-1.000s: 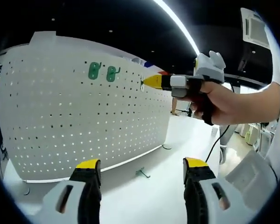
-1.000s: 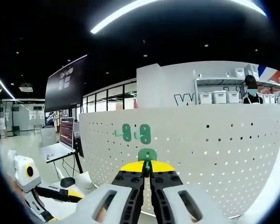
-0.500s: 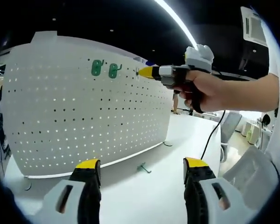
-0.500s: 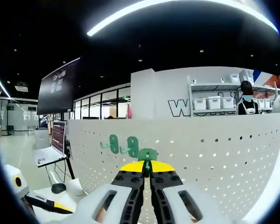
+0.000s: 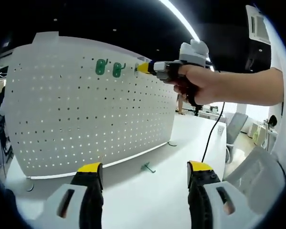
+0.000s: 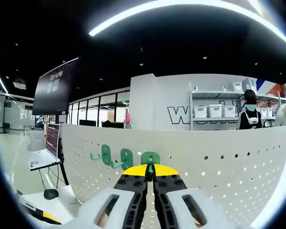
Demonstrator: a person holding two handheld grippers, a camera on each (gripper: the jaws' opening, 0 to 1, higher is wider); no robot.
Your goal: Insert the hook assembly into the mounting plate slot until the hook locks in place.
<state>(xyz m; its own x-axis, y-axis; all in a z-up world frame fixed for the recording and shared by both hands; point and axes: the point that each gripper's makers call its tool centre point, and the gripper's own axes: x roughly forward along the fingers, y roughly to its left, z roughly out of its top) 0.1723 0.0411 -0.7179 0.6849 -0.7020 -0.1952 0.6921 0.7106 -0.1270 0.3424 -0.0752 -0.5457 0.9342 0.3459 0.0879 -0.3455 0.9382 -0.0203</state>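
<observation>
A white pegboard (image 5: 86, 109) stands upright on the table. Two green hooks (image 5: 101, 67) (image 5: 116, 69) hang side by side in its top rows. A person's hand holds my right gripper (image 5: 140, 68) with its yellow tips against the board, just right of those hooks. In the right gripper view my right gripper (image 6: 150, 168) is shut on a third green hook (image 6: 150, 158), which is pressed up to the pegboard (image 6: 219, 157) beside the two mounted hooks (image 6: 105, 153) (image 6: 126, 157). My left gripper (image 5: 145, 171) is open and holds nothing, low over the table. Another green hook (image 5: 146, 167) lies loose on the table.
The white table (image 5: 148, 205) runs in front of the board. A black cable (image 5: 212, 133) trails from the right gripper. Behind the board are a laptop (image 6: 40, 155), shelves with white bins (image 6: 214, 111) and a person (image 6: 250, 117).
The right gripper has carried its green hook up and left along the board, ending right beside the two mounted hooks. The left gripper has stayed open and hardly moved.
</observation>
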